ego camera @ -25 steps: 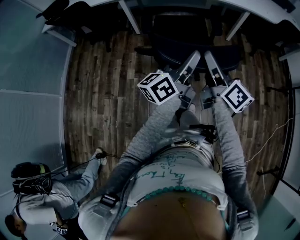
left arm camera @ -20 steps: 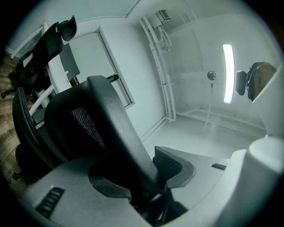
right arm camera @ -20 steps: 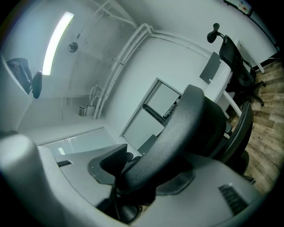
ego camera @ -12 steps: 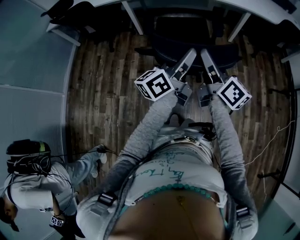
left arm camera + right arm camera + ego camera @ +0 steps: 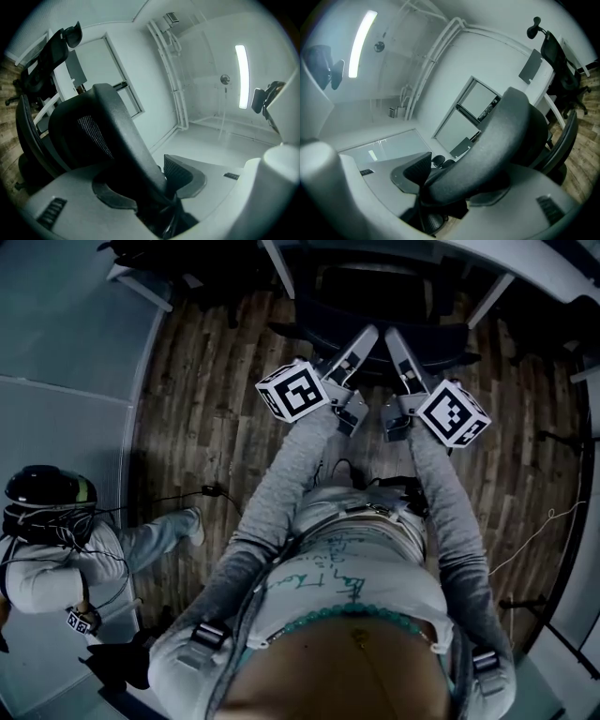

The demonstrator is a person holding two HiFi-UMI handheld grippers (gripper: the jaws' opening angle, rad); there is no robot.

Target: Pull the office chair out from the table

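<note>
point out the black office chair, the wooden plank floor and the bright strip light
black office chair (image 5: 117,131): left gripper view, curved backrest frame
wooden plank floor (image 5: 206,399): head view, bare planks at left
bright strip light (image 5: 241,77): left gripper view, middle of tube

Wood-plank floor (image 5: 206,399) under the office chair (image 5: 394,310), white table legs (image 5: 279,268), a black cable (image 5: 214,491).

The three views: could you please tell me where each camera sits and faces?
Head view: on the person's head, facing steeply down at the chair; arms, torso, left gripper, right gripper show.
Left gripper view: rides that gripper, looking along its jaws, closed on the chair back.
Right gripper view: likewise; its jaws have just been opening, the chair back between them.
Shared: both gripper views see the chair back.
</note>
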